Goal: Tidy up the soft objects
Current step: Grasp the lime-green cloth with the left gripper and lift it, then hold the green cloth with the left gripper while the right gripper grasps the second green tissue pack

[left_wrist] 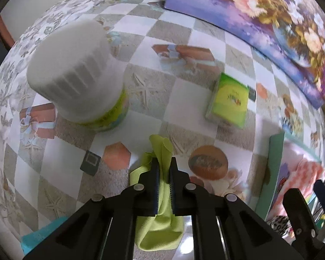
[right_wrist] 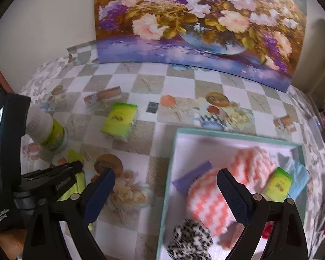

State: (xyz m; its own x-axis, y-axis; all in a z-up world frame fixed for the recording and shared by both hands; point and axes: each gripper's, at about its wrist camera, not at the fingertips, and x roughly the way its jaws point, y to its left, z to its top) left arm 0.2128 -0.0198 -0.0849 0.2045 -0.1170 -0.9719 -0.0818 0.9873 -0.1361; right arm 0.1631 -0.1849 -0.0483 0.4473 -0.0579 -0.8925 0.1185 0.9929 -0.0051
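Observation:
My left gripper [left_wrist: 163,169] points down at the table and is shut on a lime-green cloth [left_wrist: 160,227]. The cloth pokes up between the pads and hangs in folds under the jaws. My right gripper [right_wrist: 165,173] stands open with nothing between its fingers, hovering over the left wall of a teal box [right_wrist: 173,151]. Inside the box lie a pink-and-white zigzag cloth [right_wrist: 227,192], a black-and-white fuzzy piece [right_wrist: 190,238], a green packet [right_wrist: 279,182], a light blue cloth [right_wrist: 299,173] and a purple piece [right_wrist: 192,177].
A white-lidded jar with a green label [left_wrist: 75,69] stands left of the held cloth. A green packet [left_wrist: 229,99] lies on the checkered tablecloth [left_wrist: 184,91]. A flower painting [right_wrist: 195,21] leans along the back. A turquoise cloth [left_wrist: 43,234] shows at the lower left.

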